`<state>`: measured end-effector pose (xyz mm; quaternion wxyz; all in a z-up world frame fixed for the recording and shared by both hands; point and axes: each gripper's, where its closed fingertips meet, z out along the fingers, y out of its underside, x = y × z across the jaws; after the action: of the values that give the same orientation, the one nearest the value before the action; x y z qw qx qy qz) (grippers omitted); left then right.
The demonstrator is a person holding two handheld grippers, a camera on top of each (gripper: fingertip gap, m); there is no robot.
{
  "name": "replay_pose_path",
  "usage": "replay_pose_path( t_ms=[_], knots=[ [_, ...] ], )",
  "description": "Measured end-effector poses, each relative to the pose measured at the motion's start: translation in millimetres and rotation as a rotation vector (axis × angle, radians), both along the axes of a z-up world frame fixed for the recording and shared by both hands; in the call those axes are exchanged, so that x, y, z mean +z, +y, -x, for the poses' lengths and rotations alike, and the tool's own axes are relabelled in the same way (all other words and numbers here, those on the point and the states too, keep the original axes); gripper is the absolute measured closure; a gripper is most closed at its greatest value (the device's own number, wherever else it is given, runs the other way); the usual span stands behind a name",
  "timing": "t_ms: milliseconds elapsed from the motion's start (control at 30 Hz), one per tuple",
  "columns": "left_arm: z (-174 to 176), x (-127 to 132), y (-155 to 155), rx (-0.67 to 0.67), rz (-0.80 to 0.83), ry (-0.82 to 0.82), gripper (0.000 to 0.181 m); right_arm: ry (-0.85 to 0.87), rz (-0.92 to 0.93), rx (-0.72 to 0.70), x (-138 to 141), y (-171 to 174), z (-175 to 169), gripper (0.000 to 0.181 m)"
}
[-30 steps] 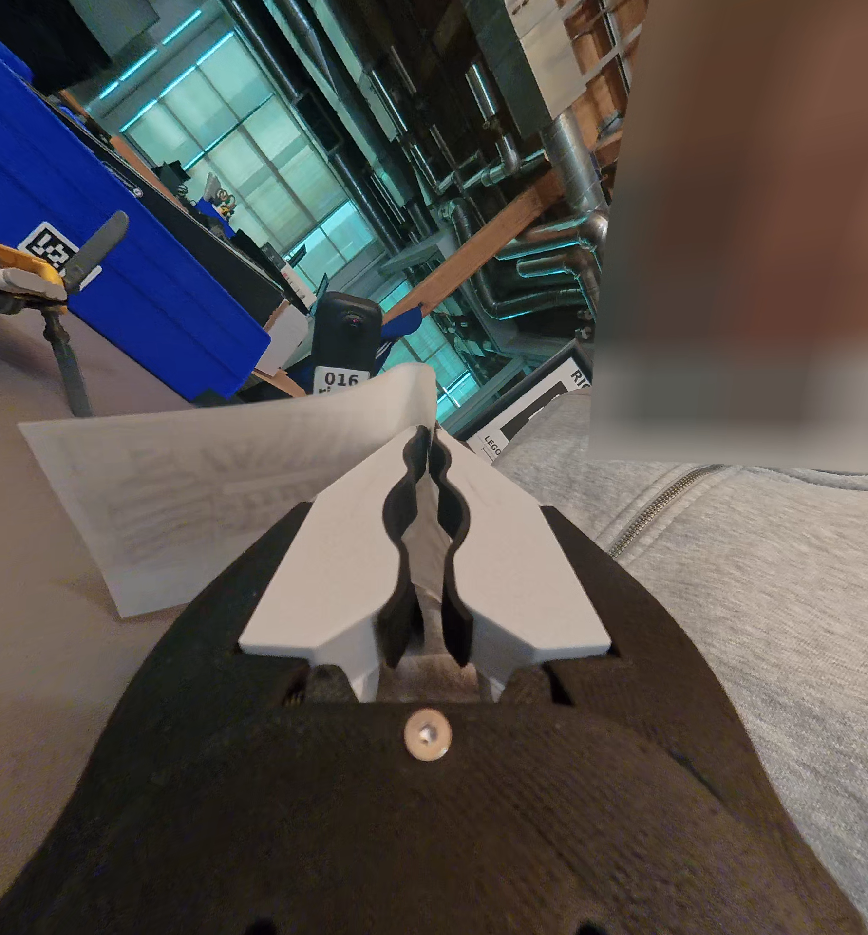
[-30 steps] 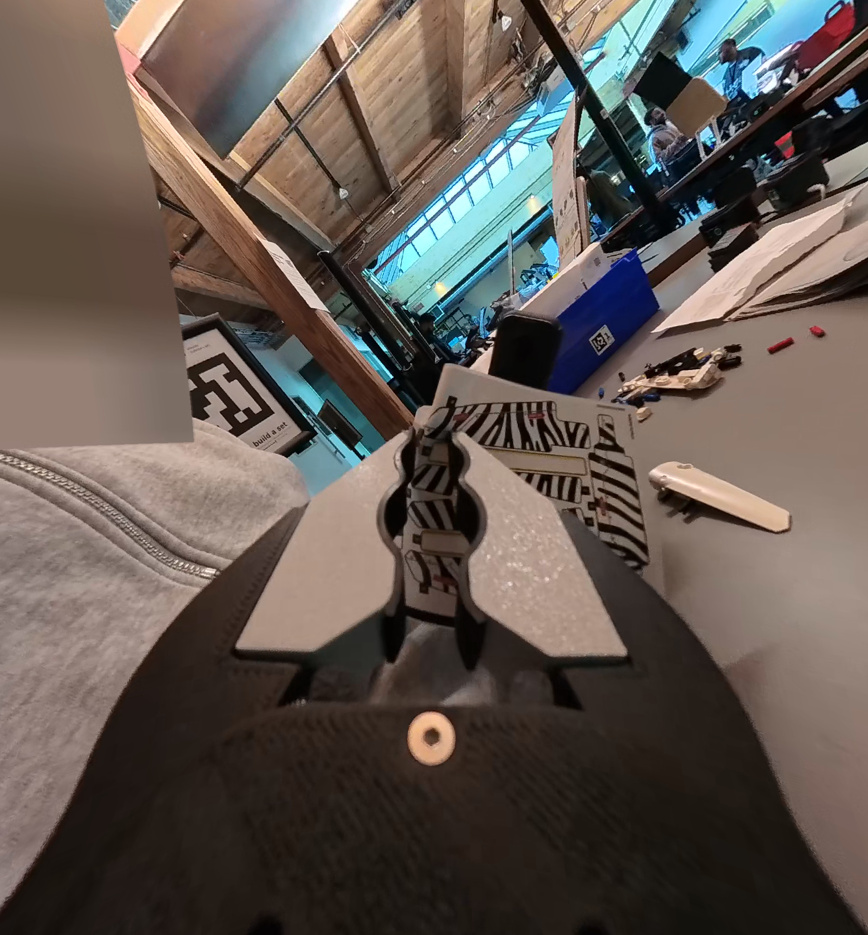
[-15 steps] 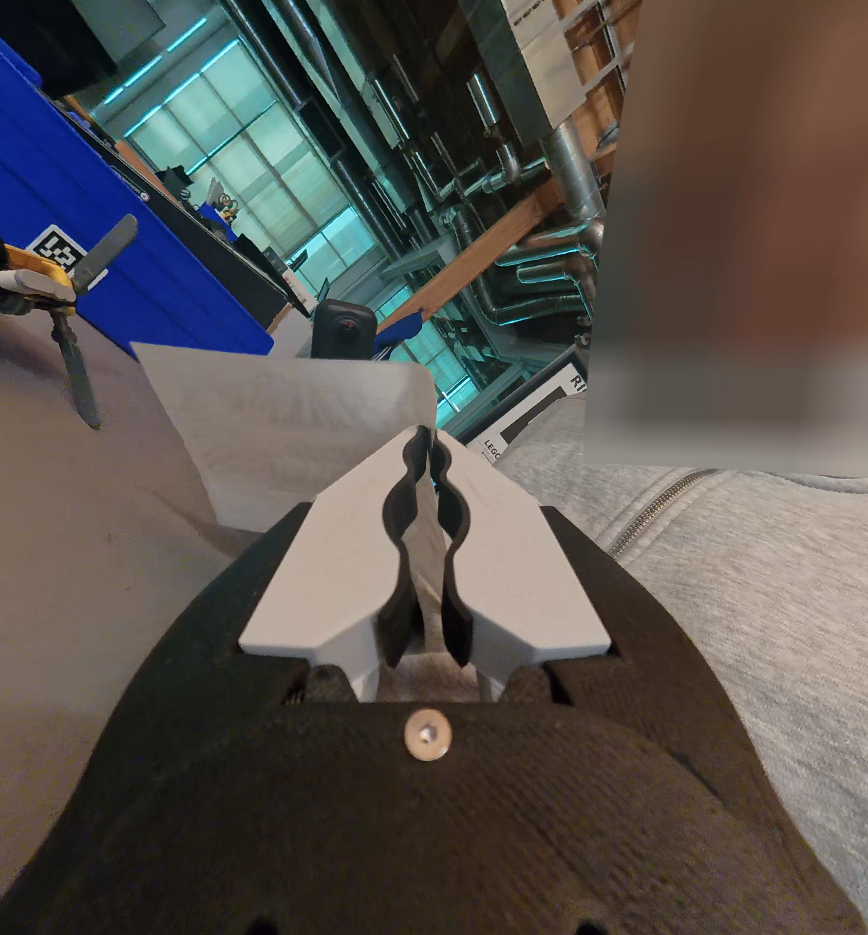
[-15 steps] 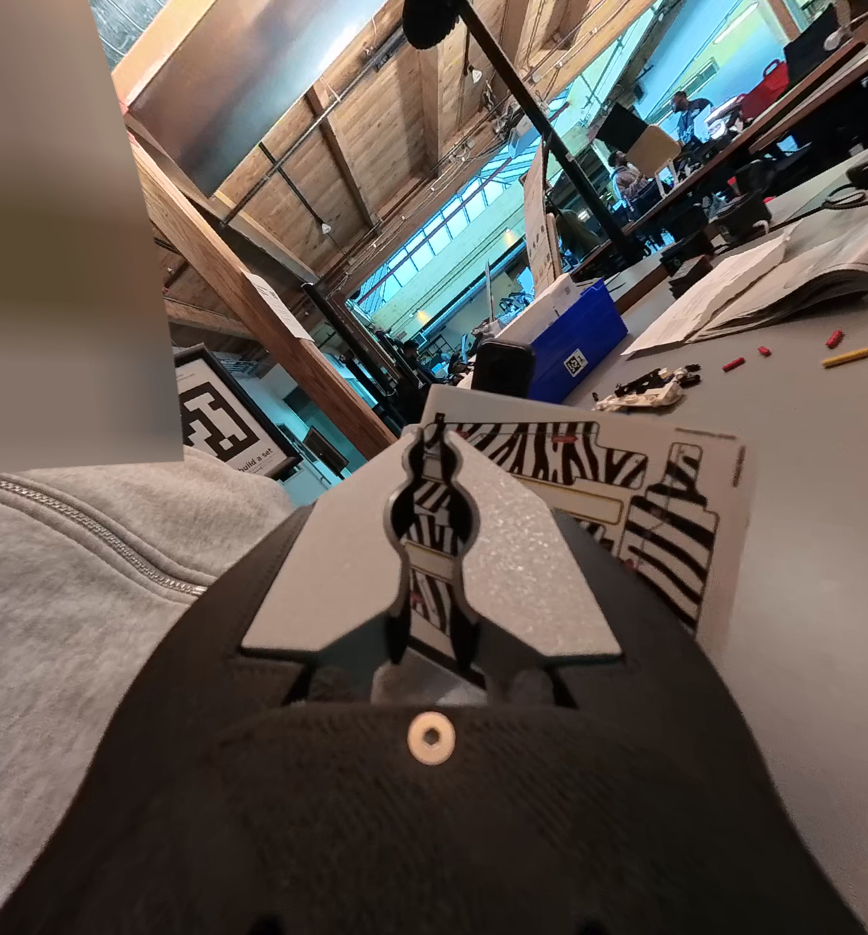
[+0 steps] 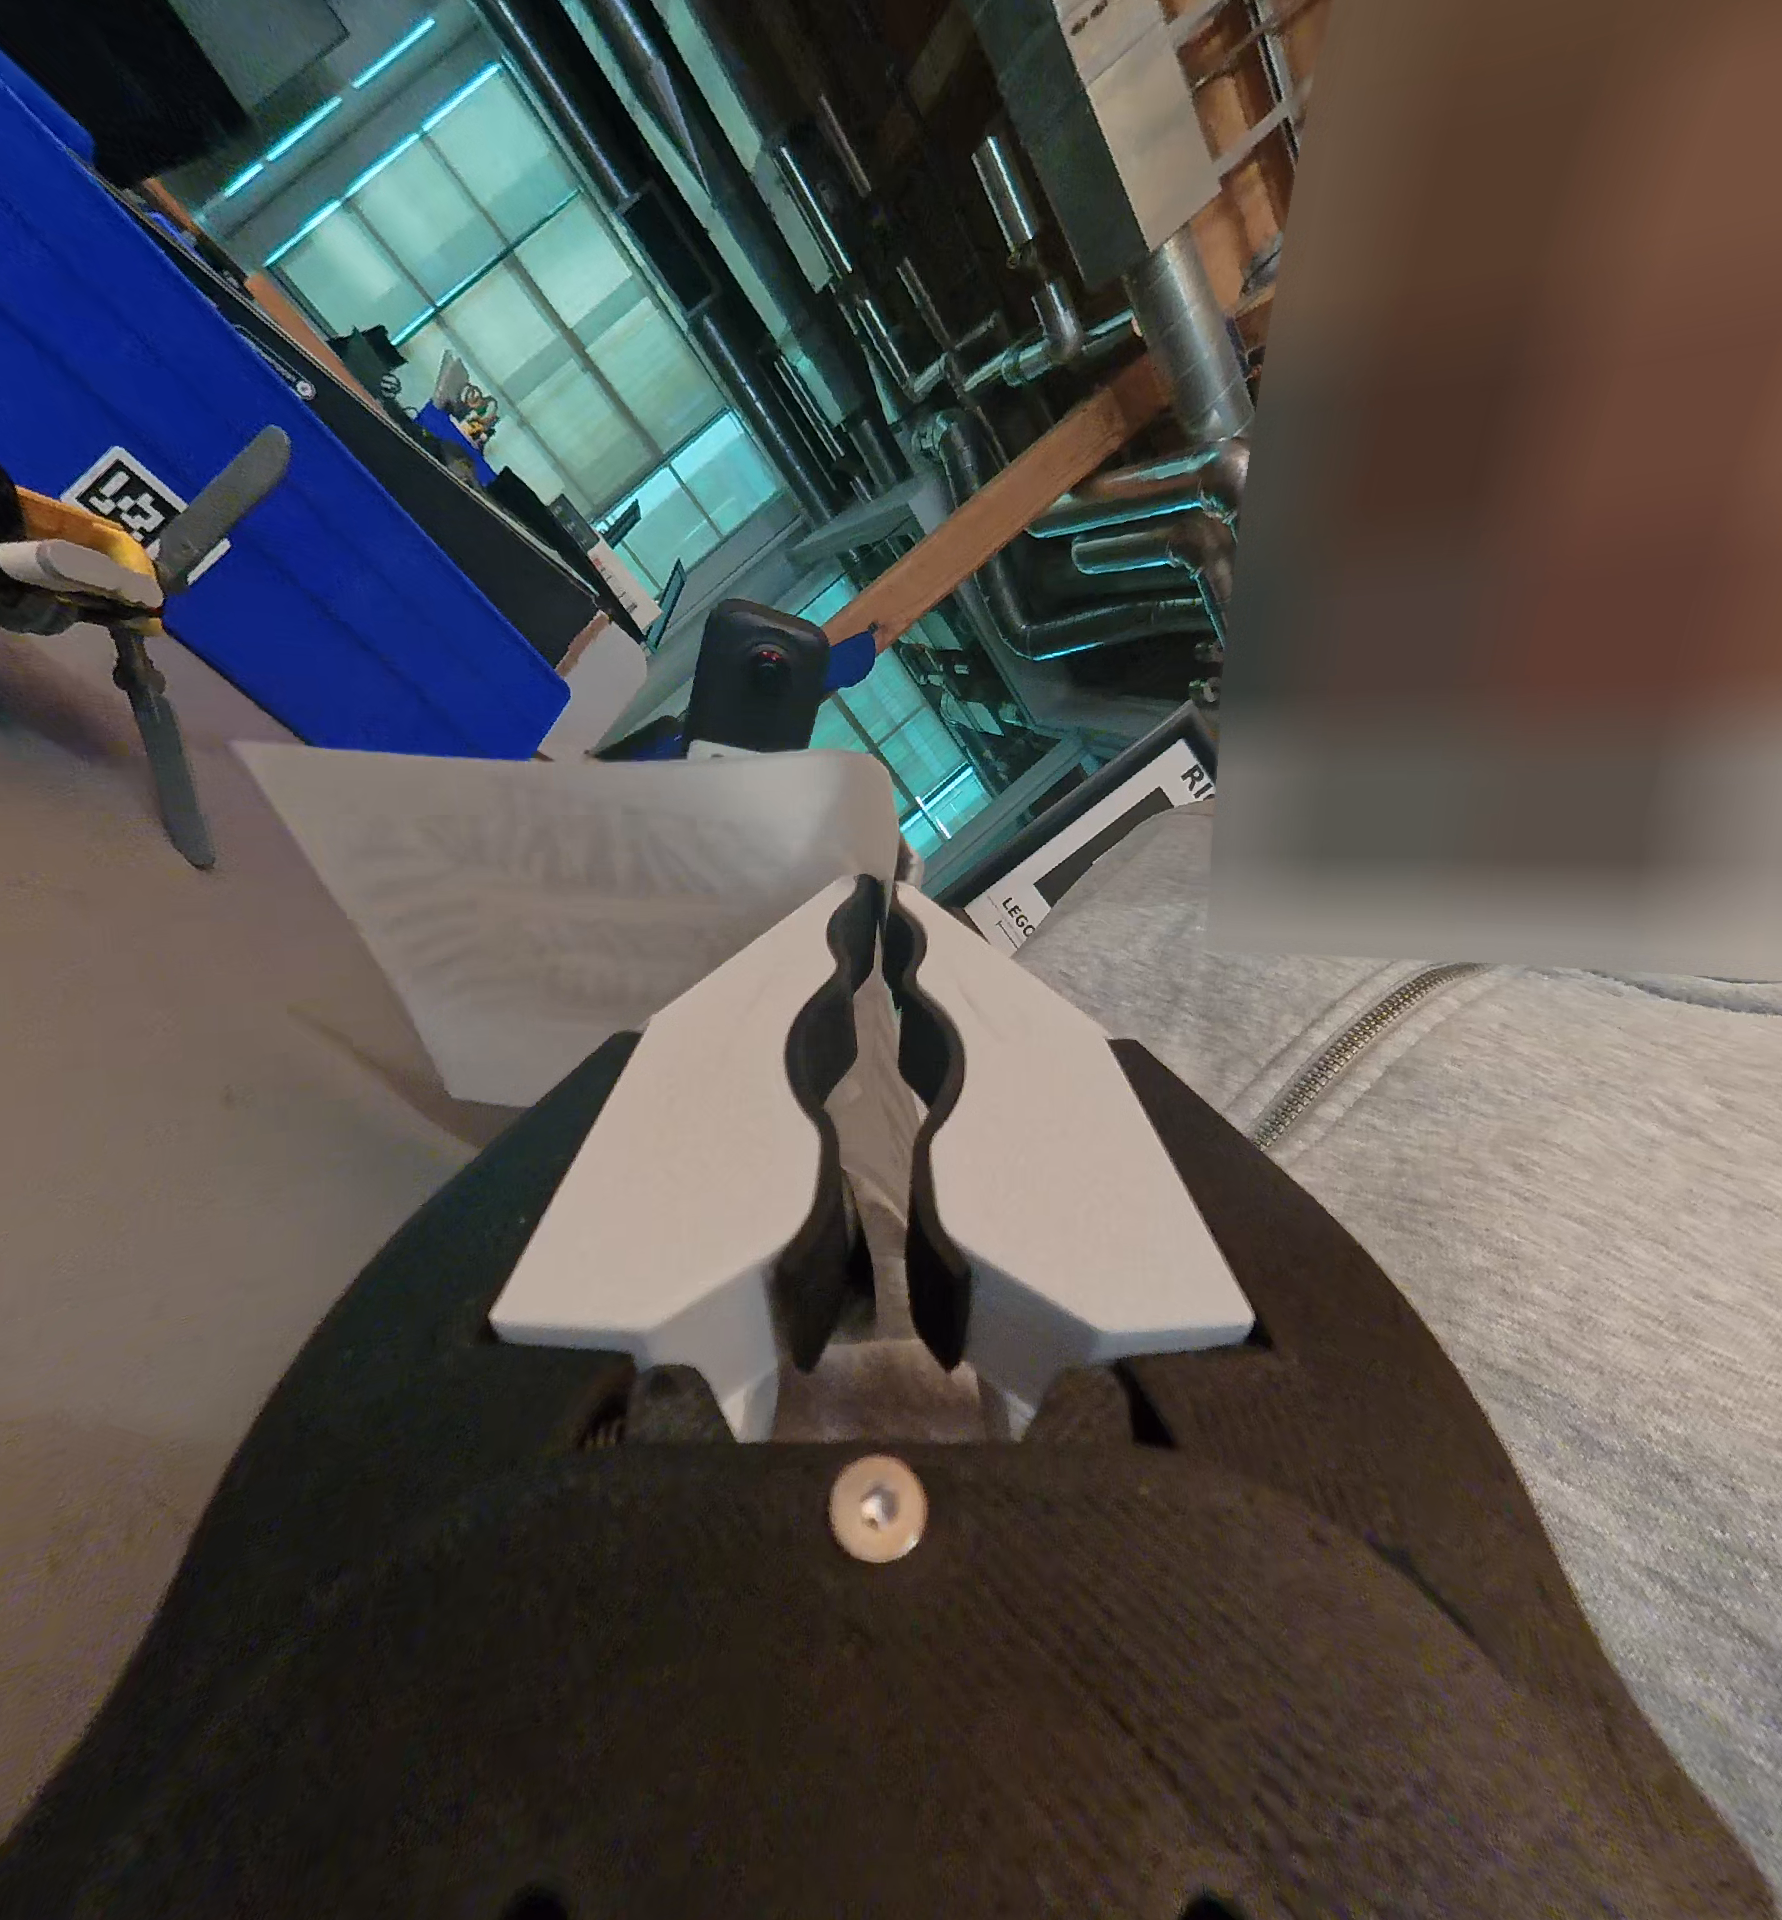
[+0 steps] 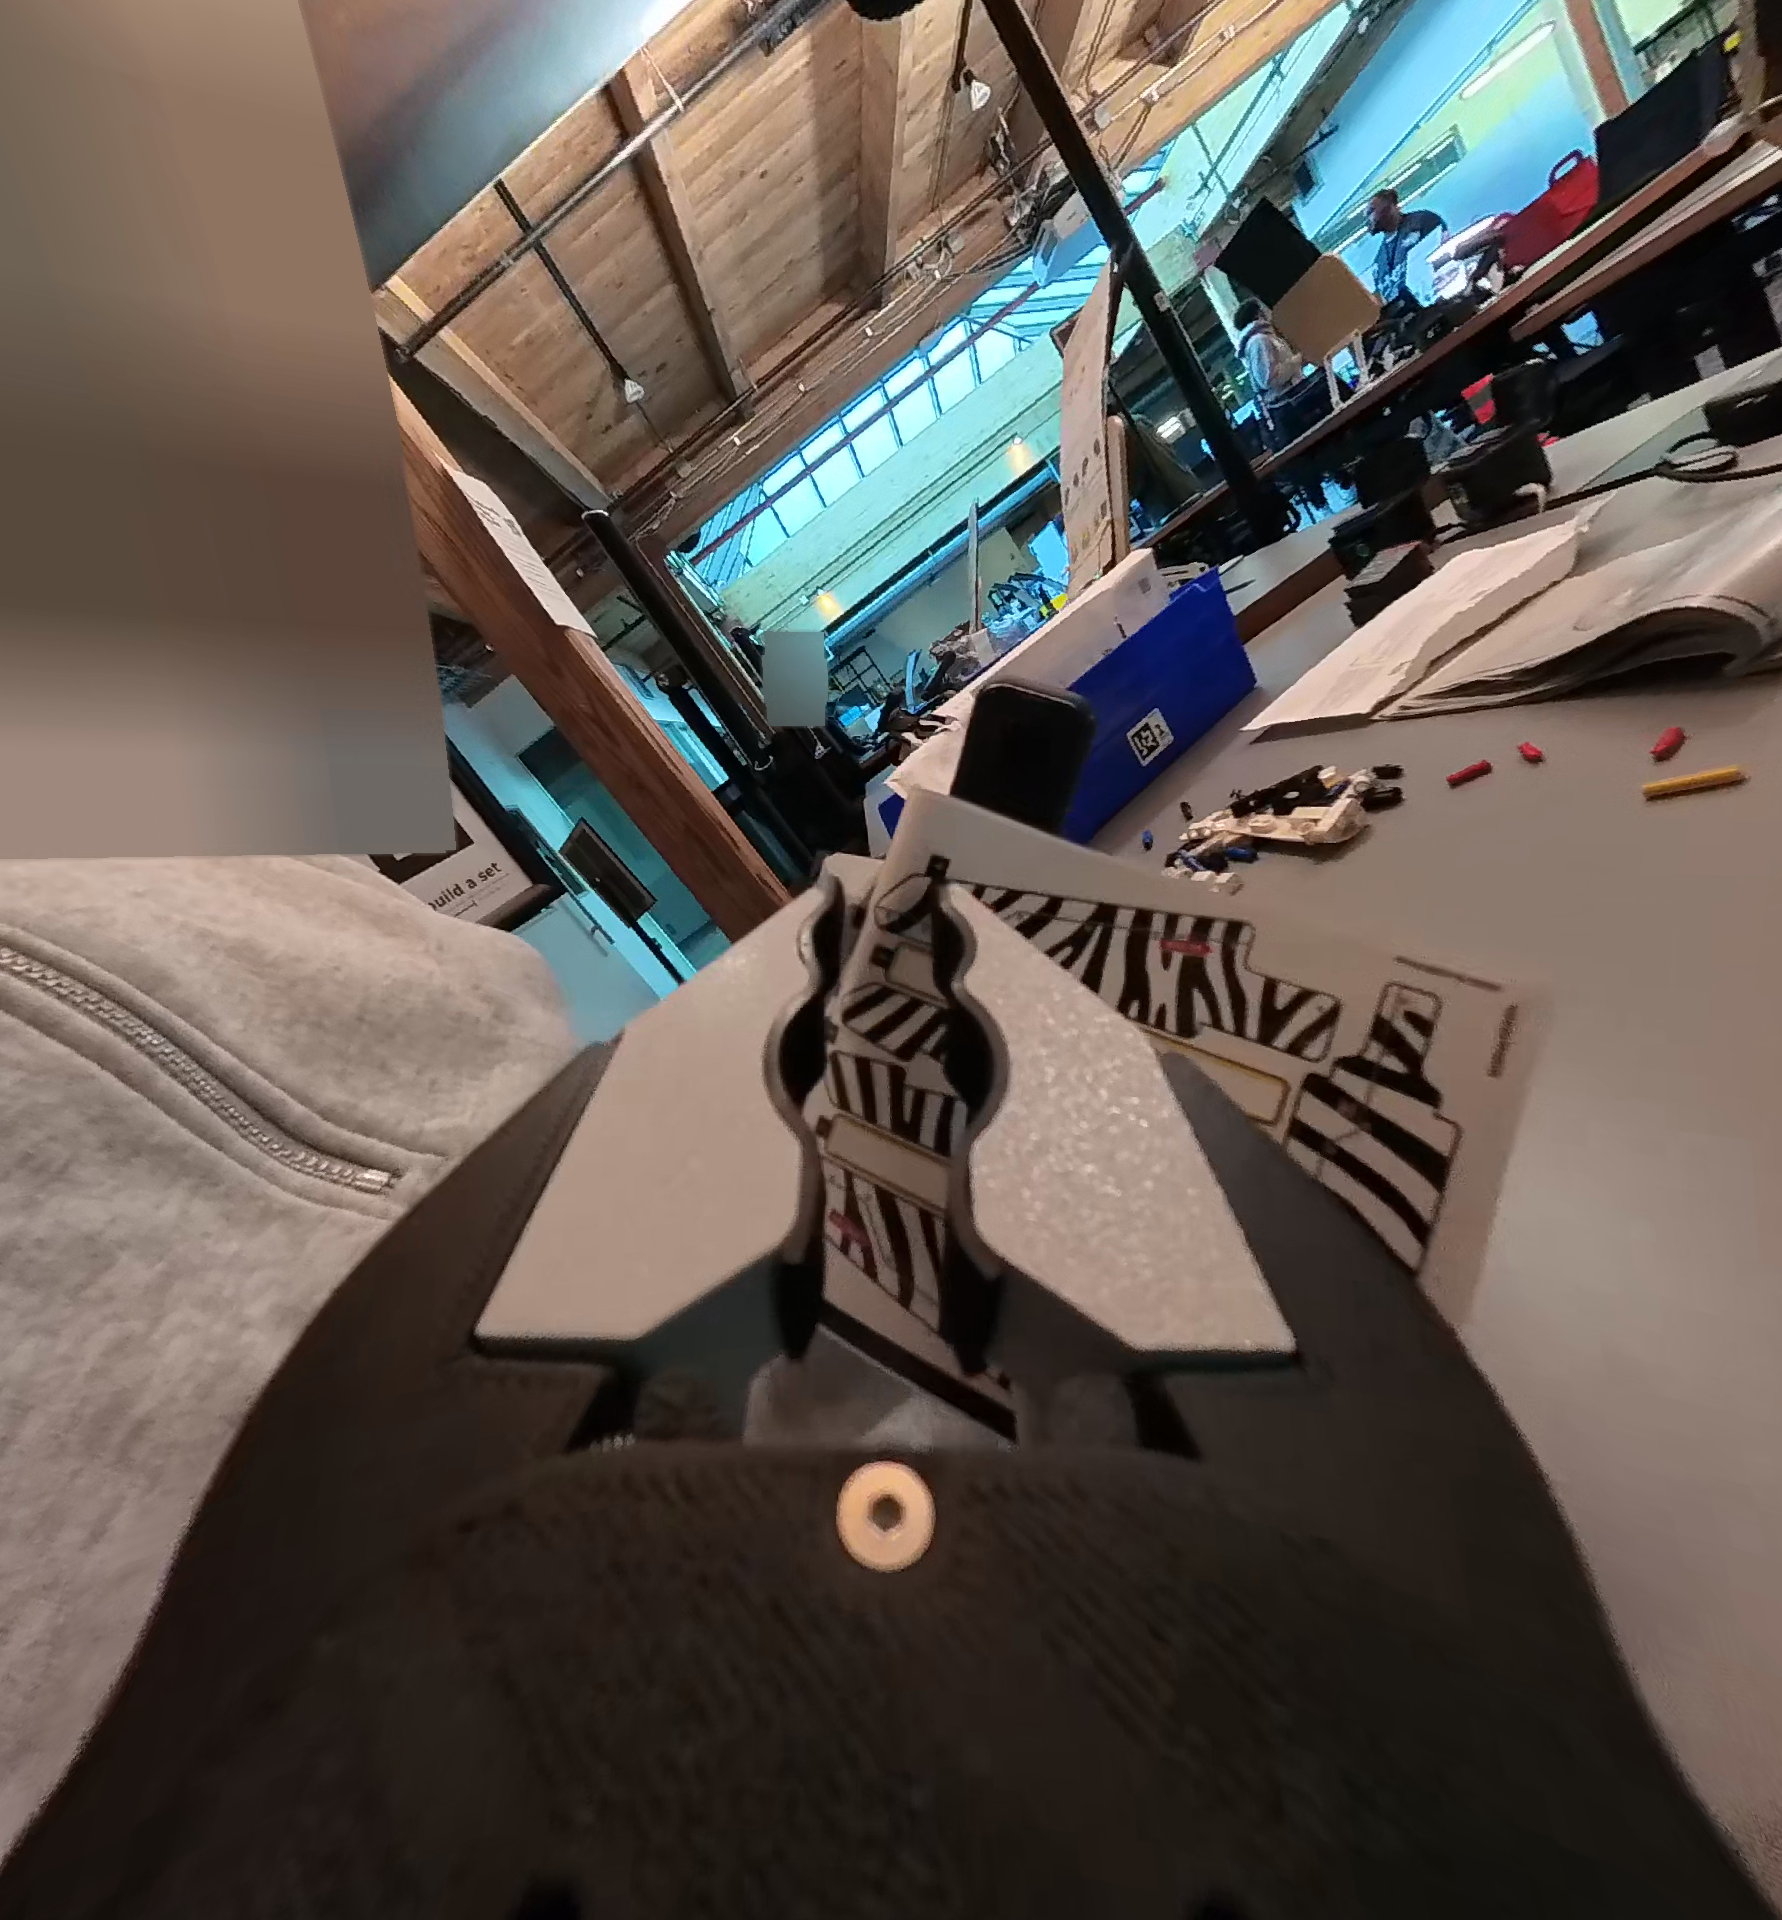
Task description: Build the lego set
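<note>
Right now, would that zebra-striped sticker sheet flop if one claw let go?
Probably: the sticker sheet looks paper-thin, and both the left claw and right claw pinch it. Its blank back already curves, so likely light and bendy.

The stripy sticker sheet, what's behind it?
Behind the sticker sheet stand a black camera and a blue bin. The sheet covers the camera's bottom, so what it stands on can't be seen.

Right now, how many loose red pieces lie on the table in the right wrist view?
3: red piece one, red piece two, red piece three, in a row beyond the sticker sheet. Others may be hidden.
</note>
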<state>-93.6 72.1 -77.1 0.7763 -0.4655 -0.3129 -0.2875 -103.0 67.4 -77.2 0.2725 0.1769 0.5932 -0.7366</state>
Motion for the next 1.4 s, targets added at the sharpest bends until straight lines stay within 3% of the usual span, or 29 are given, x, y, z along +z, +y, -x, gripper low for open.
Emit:
replay_pose_path(
  t_ms=[233, 333, 667, 900, 1067, 1400],
  knots=[
    [-2, 0, 2, -0.006, 0.008, 0.009, 0.181, 0.020, -0.035, -0.017, -4, -2, 1, 0.169],
    [-1, 0, 1, -0.004, 0.007, 0.007, 0.181, -0.005, -0.010, -0.003, -2, -1, 1, 0.181],
    [-1, 1, 0, 0.001, 0.000, 0.009, 0.181, -0.031, -0.049, -0.084, -9, 6, 19, 0.181],
    [8, -2, -8, 0.052, -0.012, -0.032, 0.181, -0.083, -0.092, -0.305, -18, 47, 70, 0.181],
    [27, -21, -17, 0.141, 0.027, -0.158, 0.181, -0.063, -0.095, -0.426, -13, 81, 93, 0.181],
    [36, -37, -19, 0.201, 0.119, -0.218, 0.181, -0.099, 0.010, -0.409, 0, 95, 96, 0.181]
  ],
)
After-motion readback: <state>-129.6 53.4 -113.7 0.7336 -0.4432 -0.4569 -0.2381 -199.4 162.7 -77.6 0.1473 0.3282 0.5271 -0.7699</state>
